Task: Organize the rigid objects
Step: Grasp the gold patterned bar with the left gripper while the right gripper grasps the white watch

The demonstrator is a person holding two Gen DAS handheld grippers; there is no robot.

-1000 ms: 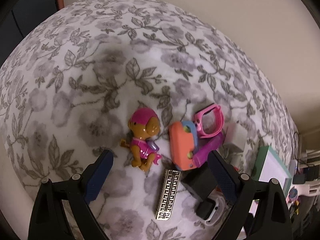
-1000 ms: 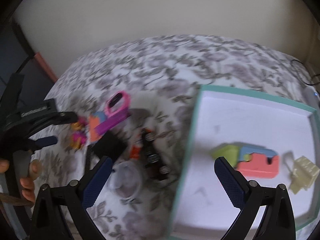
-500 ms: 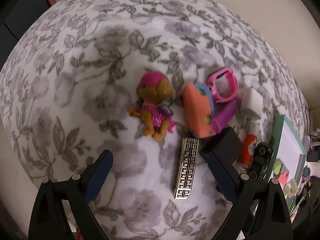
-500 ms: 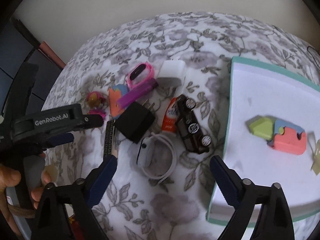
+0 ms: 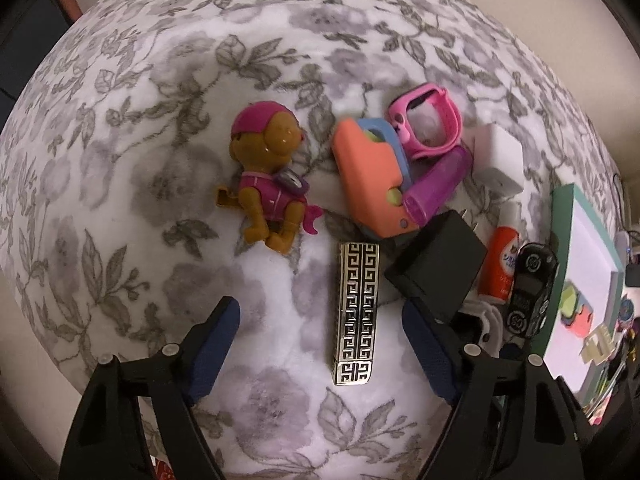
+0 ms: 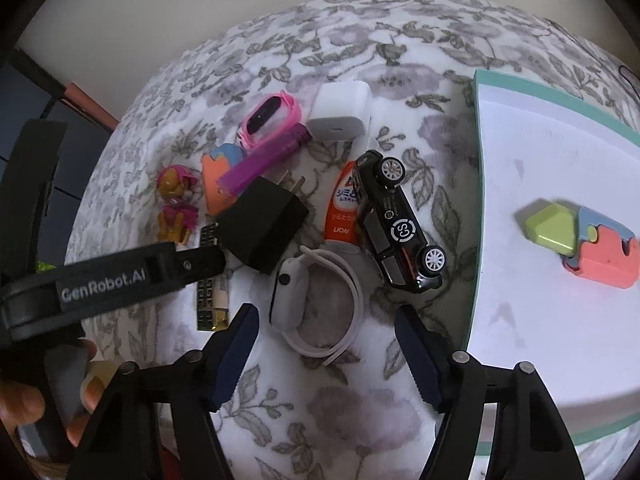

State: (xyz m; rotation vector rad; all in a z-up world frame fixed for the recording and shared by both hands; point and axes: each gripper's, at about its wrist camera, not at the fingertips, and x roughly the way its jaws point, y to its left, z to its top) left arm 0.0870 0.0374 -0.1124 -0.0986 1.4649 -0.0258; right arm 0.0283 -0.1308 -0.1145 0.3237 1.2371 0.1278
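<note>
Hovering over the floral cloth (image 5: 120, 160), my left gripper (image 5: 320, 344) had its jaws closing around the patterned bar (image 5: 356, 308), which lay flat between them with nothing yet pressed; the pads stood clear on both sides. I judged the bar stiff, probably metal and slick, so the hold belonged across its narrow width near the middle, squarely, or it might skate on the soft cloth. My right gripper (image 6: 326, 352) was closing too, empty, with the white band (image 6: 320, 312) just beyond its fingertips. That band looked light and springy; I would have pinched its solid body at the left, not the loop. Left of the bar lay the figurine (image 5: 268, 184), farther off the orange toy (image 5: 372, 176), the black plug (image 5: 436, 264) touching the bar's right. The tray (image 6: 532, 88) sat to the right, already holding a toy block (image 6: 584, 248).
</note>
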